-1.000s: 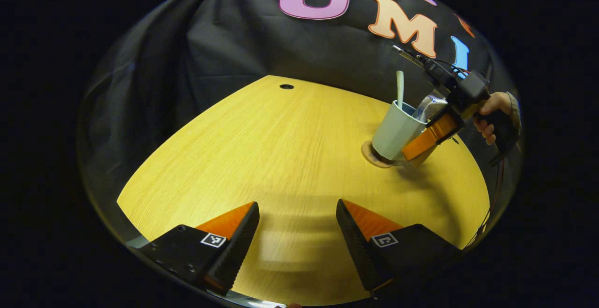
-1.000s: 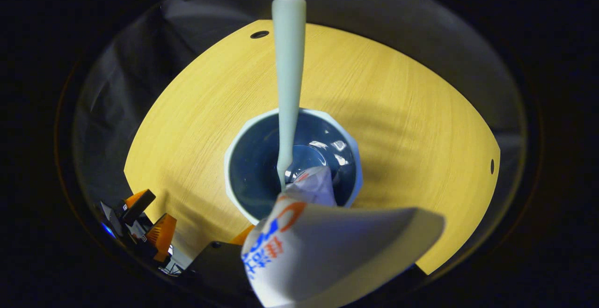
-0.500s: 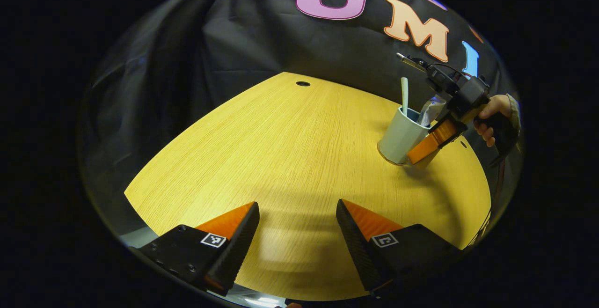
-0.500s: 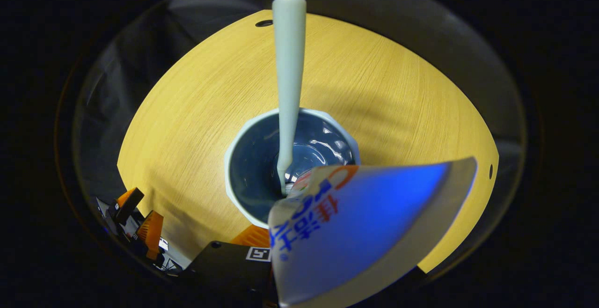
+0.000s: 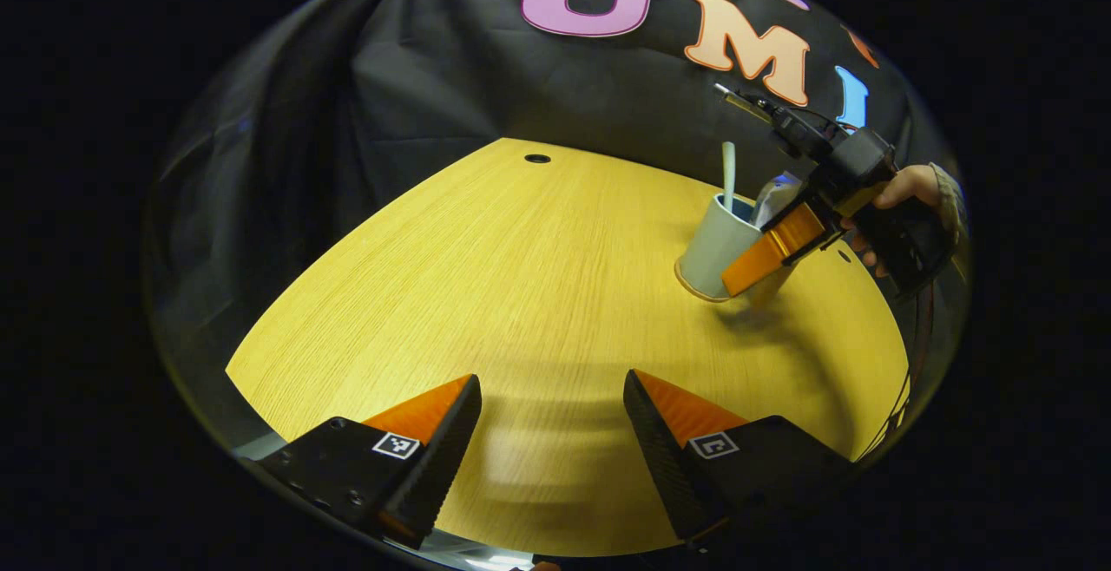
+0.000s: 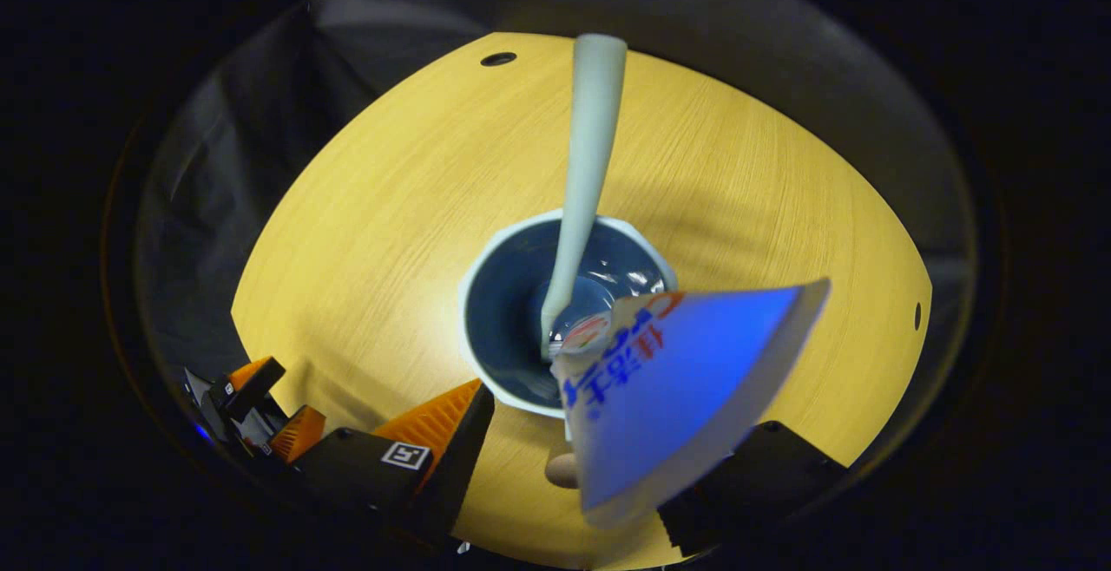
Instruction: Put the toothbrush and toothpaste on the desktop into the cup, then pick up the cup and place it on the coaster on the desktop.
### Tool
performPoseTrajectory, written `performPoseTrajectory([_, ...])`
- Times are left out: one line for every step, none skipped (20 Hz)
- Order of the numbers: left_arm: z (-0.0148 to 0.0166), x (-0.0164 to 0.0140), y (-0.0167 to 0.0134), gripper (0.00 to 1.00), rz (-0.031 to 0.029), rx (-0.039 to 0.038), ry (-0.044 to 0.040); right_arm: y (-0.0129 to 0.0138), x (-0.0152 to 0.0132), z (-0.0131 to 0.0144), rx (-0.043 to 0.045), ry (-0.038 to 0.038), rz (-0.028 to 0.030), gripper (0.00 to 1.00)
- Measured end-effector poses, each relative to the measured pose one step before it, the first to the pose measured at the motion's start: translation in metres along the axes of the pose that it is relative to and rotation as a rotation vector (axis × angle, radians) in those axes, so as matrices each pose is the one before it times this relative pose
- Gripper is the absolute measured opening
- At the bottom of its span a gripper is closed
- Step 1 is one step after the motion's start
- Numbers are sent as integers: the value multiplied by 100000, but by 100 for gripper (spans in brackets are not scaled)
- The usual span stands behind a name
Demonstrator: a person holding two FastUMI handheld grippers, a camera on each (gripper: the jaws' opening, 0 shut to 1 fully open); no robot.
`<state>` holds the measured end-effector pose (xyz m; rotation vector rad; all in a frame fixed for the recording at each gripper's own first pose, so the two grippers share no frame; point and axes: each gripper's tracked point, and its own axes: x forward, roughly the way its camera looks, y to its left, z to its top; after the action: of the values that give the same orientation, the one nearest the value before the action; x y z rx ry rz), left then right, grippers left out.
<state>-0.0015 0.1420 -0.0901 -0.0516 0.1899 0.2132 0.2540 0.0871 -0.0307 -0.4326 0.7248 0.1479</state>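
Backing off since a second ago, the right gripper [image 5: 753, 269] now has its fingers released beside the cup [image 5: 713, 247], which stands on the worktop [image 5: 521, 293] over the coaster [image 6: 562, 469], holding toothpaste [image 6: 677, 389] and toothbrush [image 6: 583, 172]. Left gripper [image 5: 552, 432] hovers, fingers spread, grasping nothing.

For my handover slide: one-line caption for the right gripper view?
Open right gripper backed off from cup on wooden desktop, toothbrush and toothpaste inside.
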Motion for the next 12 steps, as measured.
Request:
performPoseTrajectory([19, -131, -394, 96, -658, 983, 62, 2, -525, -135, 1185, -1073, 704, 94])
performPoseTrajectory([224, -145, -445, 96, -796, 968, 72, 40, -235, -342, 1538, -1265, 786, 96])
performPoseTrajectory([117, -124, -434, 96, -915, 957, -107, 71, -323, -330, 2305, -1535, 1213, 96])
performPoseTrajectory([263, 26, -488, 96, -1045, 918, -162, -201, -95, -644, 3265, -1090, 857, 99])
performPoseTrajectory([186, 101, -540, 96, -1255, 898, -29, -275, -332, -730, 3852, -644, 1118, 99])
performPoseTrajectory([249, 140, -658, 96, -1372, 857, 102, -424, -318, -898, 3950, -968, 1170, 99])
performPoseTrajectory([128, 185, -701, 95, -1408, 916, 372, -420, -273, -850, 3431, -1194, 30, 96])
performPoseTrajectory([282, 285, -770, 95, -1296, 1150, 30, -818, -468, -796, 2817, -2066, -841, 96])
performPoseTrajectory([308, 148, -830, 96, -1573, 1233, -306, -842, -417, -553, 3093, -2913, -1081, 99])
performPoseTrajectory([454, 136, -918, 96, -1854, 1107, -269, -770, -442, -381, 3742, -3316, -419, 99])
performPoseTrajectory([197, -86, -779, 96, -2024, 812, -505, -848, -669, -245, 3959, -3285, -185, 99])
performPoseTrajectory([361, 176, -1018, 95, -2143, 552, -382, -1023, -704, -105, 3462, -3770, -642, 99])
